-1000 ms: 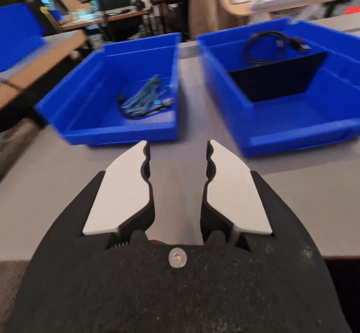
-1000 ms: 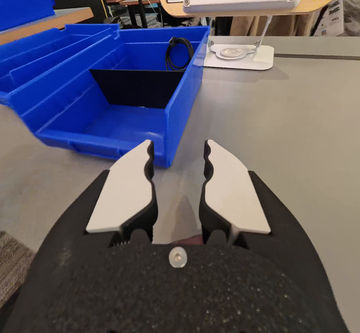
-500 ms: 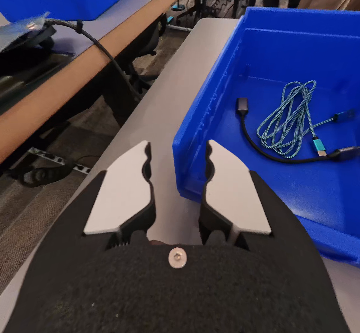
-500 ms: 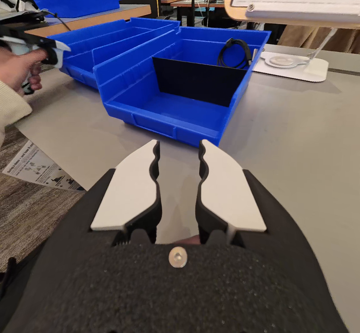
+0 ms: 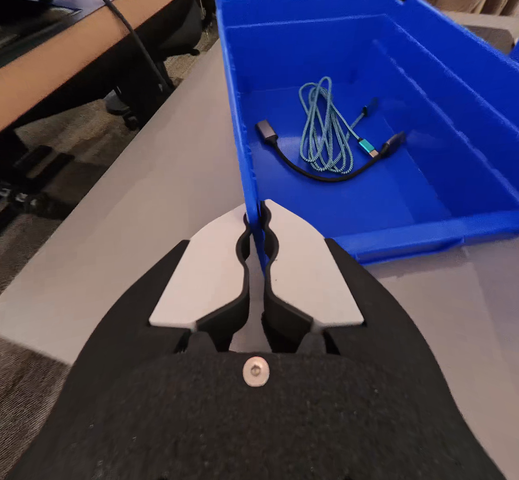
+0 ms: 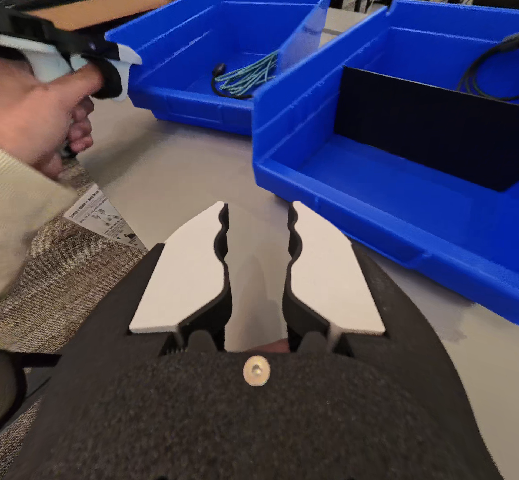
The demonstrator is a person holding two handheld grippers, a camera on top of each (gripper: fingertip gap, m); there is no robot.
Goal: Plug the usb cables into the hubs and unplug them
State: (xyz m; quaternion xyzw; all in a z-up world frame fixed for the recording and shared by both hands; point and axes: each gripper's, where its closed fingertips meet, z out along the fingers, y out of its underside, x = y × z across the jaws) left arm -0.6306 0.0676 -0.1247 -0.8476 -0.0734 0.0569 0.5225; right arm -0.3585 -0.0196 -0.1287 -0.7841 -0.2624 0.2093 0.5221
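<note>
Pinching the near-left corner wall of the blue bin [image 5: 365, 17], the left claw [image 5: 254, 213] has both white fingers closed on the plastic edge. Ahead and to its right, inside that bin, lie a braided teal cable [image 5: 323, 129] and a short black adapter cable [image 5: 331, 177]. Only the right wrist view shows the right claw [image 6: 258, 210], jaws apart over the smooth grey table [image 6: 182, 180], the divided bin [image 6: 365, 208] just ahead-right with a coiled black cable [image 6: 483, 73] behind its dark divider [image 6: 421, 129].

grey table [image 5: 157, 213] with carpet [image 6: 64, 264] below its near edge, and a printed sheet of paper [image 6: 105, 220] lying on that carpet. far left there's a wood-edged desk [image 5: 70, 45] with a black cord [image 5: 126, 25] hanging off it.
</note>
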